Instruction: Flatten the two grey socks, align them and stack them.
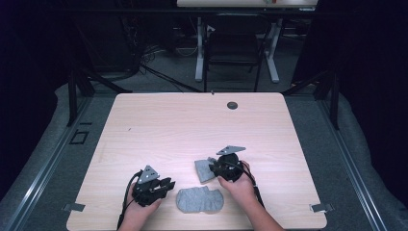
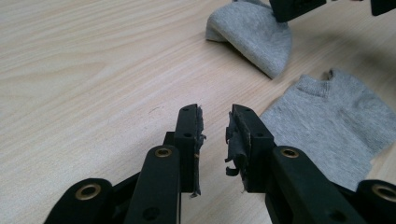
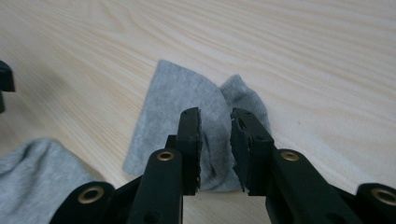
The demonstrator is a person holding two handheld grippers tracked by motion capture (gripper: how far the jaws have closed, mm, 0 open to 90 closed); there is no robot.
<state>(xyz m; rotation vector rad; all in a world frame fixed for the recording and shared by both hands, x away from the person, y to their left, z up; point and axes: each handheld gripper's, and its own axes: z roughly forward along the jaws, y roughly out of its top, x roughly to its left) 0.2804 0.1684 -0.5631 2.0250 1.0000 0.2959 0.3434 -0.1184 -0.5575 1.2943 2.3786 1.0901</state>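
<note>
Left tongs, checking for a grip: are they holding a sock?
No, the left tongs stand open over bare table, beside the flat sock.

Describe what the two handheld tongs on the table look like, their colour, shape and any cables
Both tongs, left tongs and right tongs, are black, each topped by a grey three-cornered plate. A black cable trails from each back along the forearm. Up close, the jaws are flat black bars with brass-coloured rivets at the joints, and their black pads look frayed and ragged at the edges. No sleeves show at the wrists.
</note>
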